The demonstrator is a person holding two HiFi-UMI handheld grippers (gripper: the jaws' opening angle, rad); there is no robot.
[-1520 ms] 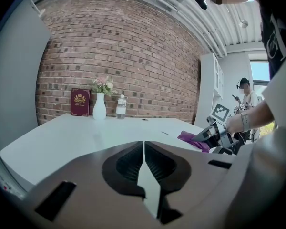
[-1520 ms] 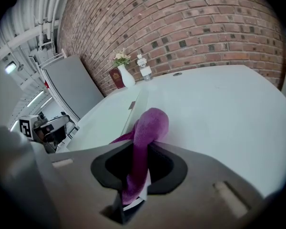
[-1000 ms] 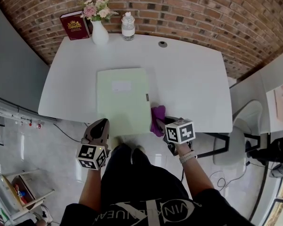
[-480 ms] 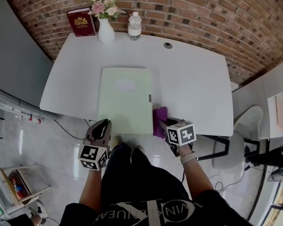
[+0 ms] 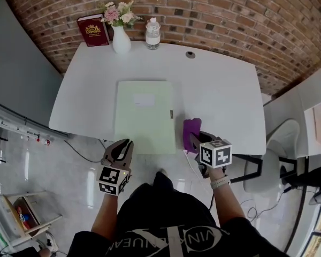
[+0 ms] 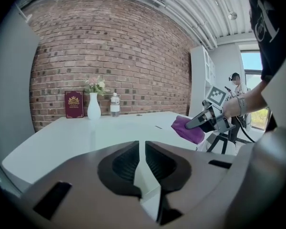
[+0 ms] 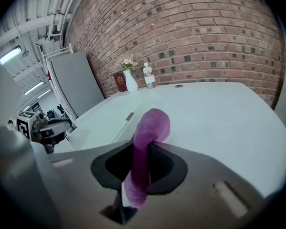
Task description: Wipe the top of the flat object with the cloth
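A pale green flat folder (image 5: 144, 115) lies in the middle of the white table (image 5: 219, 95). My right gripper (image 5: 195, 139) is shut on a purple cloth (image 5: 191, 128), held at the table's front edge just right of the folder. In the right gripper view the purple cloth (image 7: 145, 147) bulges out between the jaws, above the table. My left gripper (image 5: 123, 149) hangs shut and empty in front of the table, below the folder's front left corner. In the left gripper view the cloth (image 6: 188, 129) and the right gripper (image 6: 204, 120) show at the right.
At the table's back edge stand a red book (image 5: 93, 30), a white vase with flowers (image 5: 120, 36) and a water bottle (image 5: 152, 34). A round cable port (image 5: 190, 54) sits behind the folder. A chair (image 5: 278, 149) stands at the right.
The right gripper has lifted the purple cloth slightly up and forward at the table's edge. The left gripper has shifted a little right. The view itself has moved.
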